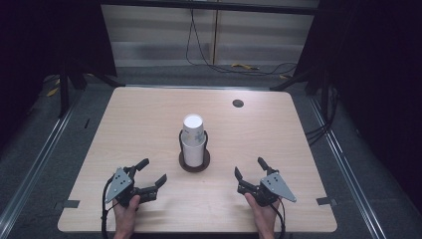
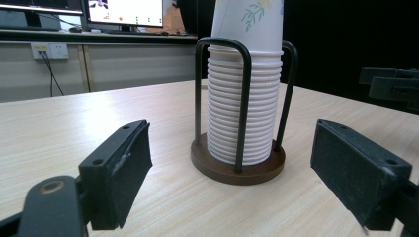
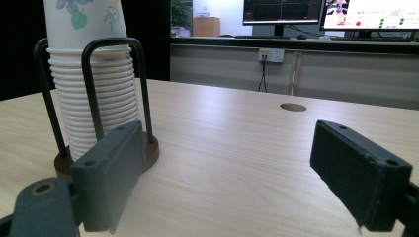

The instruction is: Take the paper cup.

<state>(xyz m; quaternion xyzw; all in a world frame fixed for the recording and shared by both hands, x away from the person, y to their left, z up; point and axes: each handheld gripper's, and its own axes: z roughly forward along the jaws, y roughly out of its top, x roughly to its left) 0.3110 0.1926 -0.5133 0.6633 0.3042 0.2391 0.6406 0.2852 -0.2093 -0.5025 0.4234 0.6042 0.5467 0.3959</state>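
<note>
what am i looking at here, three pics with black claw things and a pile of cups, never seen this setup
No robot here: a person holds a two-jaw gripper in each hand. The high view looks down on a wooden table; the left gripper and right gripper rest near its front edge, both open and holding nothing. The other two pictures come from cameras riding on each gripper, looking along its black jaws. Between them stands a stack of paper cups, upside down, in a black wire holder on a round brown base.
</note>
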